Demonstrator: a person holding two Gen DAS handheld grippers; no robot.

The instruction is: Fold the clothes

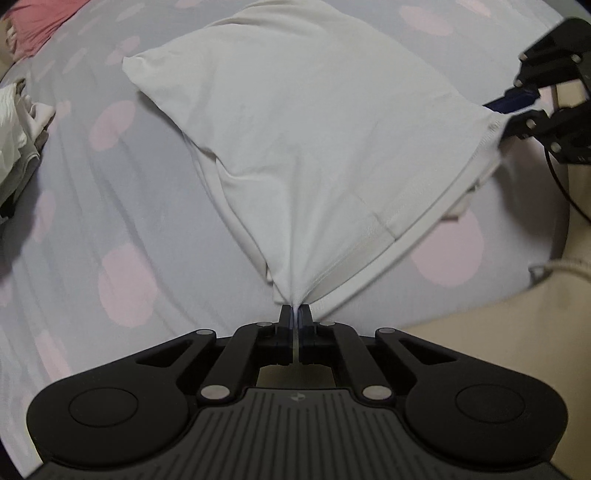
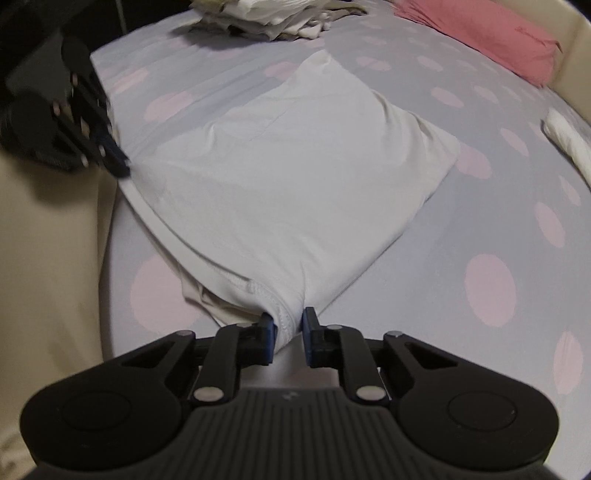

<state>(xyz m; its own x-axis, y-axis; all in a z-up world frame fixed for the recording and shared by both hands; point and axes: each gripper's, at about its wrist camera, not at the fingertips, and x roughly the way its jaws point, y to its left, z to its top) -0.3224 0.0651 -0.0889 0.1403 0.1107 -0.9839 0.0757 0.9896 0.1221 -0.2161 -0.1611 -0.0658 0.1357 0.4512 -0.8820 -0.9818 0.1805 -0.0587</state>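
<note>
A white garment (image 1: 303,122) lies spread on a grey bedsheet with pink dots (image 1: 122,284). My left gripper (image 1: 295,314) is shut on one near corner, and the cloth fans out from its tips. The hem runs taut to the other corner, which sits between the fingers of my right gripper (image 1: 506,112). In the right wrist view, the right gripper (image 2: 289,332) holds a thick bunch of the garment's (image 2: 295,177) stitched hem, with its blue pads a little apart around it. At far left there, blurred, is the left gripper (image 2: 118,162) at the garment's other corner.
A pile of loose clothes (image 2: 273,18) lies at the far end of the bed, seen also at left (image 1: 18,122). A pink pillow (image 2: 491,37) and a folded white item (image 2: 569,140) lie to the right. The beige bed frame (image 2: 48,240) borders the near side.
</note>
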